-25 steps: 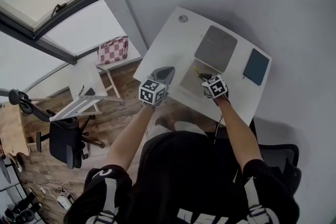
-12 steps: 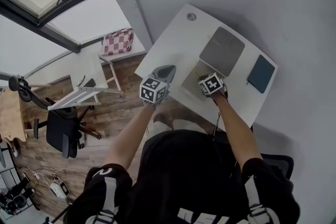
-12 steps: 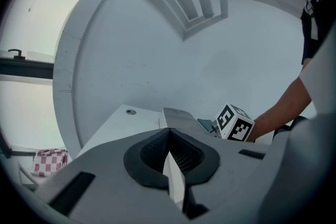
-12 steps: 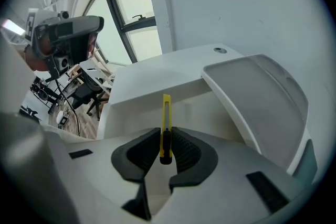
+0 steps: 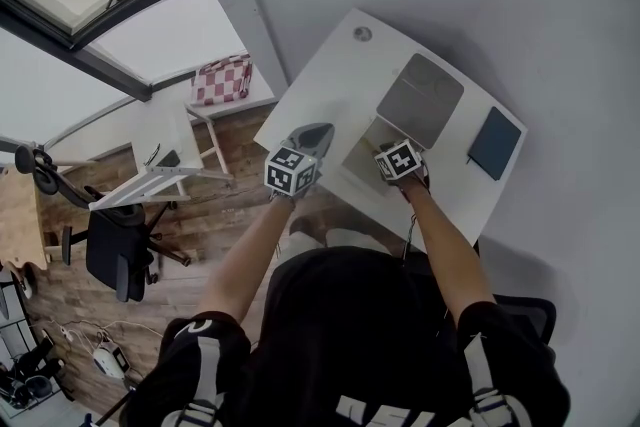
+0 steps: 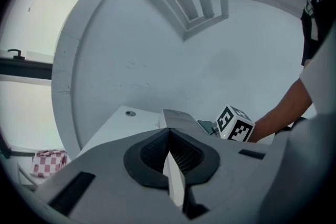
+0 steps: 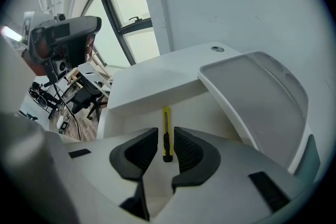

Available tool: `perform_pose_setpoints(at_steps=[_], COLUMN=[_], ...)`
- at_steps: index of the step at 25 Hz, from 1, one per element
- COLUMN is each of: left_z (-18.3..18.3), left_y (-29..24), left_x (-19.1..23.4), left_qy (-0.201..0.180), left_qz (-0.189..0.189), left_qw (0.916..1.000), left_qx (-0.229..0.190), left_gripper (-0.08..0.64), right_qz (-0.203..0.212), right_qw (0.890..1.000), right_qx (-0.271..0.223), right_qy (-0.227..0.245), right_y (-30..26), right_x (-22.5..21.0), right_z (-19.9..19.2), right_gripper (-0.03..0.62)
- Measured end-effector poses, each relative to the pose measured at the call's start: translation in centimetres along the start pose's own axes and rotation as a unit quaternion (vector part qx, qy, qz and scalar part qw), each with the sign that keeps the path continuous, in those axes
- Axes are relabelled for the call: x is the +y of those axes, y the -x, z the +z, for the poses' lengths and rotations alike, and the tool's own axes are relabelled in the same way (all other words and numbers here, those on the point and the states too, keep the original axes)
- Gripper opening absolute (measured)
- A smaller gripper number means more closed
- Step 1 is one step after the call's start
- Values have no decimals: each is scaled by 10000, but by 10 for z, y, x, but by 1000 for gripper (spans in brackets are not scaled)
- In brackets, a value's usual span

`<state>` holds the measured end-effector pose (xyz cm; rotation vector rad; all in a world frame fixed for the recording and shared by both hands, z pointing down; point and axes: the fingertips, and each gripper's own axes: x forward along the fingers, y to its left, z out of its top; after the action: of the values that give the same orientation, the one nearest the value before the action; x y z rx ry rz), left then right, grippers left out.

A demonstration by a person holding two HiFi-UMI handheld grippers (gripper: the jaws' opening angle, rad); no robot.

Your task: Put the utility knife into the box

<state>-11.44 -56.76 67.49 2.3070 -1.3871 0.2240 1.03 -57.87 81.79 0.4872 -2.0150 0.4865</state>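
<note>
Since one second ago the yellow tip that showed ahead of the right hand-held gripper (image 7: 165,140) in the head view has gone out of sight below that gripper's marker cube (image 5: 400,160), which now sits lower over the box (image 5: 358,153). The utility knife (image 7: 166,132), yellow with a black end, lies flat on the white floor of the box (image 7: 152,98), lengthwise along the gripper's line of sight. It shows in the gap between the right hand-held gripper's jaws, which stand slightly apart; a strip of box floor is visible beside the knife, so the jaws do not clamp it. The box lid (image 7: 257,89) is swung open on the far right side and its rim overhangs the interior there; the left and far walls of the box are low. The left hand-held gripper (image 6: 169,135) has its jaws closed together with nothing between them and hangs over the near left edge of the worktop (image 5: 325,80), apart from the box. Both cubes carry black-and-white square markers. The worktop surface left of the box is bare white up to a round grommet (image 5: 362,33) near the far corner. A dark teal notebook (image 5: 494,143) lies beyond the lid, close to the right edge and clear of the lid.
</note>
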Motion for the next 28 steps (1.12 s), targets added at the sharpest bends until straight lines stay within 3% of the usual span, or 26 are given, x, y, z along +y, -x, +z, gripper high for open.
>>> perform_pose_setpoints(at_steps=[7,14,20,28], left_z=[10,35,54,78], left_y=[8,10,11,17], left_x=[-3,-15,-29,-48], left_qy=[-112,-301,-489,-678], left_qz=[-130,-438,-740,-1123], left_qw=[9999,9985,9959,9907], left_qx=[-14,-114,-196,-359], left_gripper=[25,25,25,25], right_qz=[-224,-632,-1077,-1674], right_qw=[9970,9849,9678,9348], right_qx=[-655,-1460,-2104,-2968], right_qy=[-335,-691,-860,-1003], right_y=[29,76,127,200], right_x=[-6,-14,-14,-8], right_z=[17,40,56,72], right_gripper=[104,90,75,48])
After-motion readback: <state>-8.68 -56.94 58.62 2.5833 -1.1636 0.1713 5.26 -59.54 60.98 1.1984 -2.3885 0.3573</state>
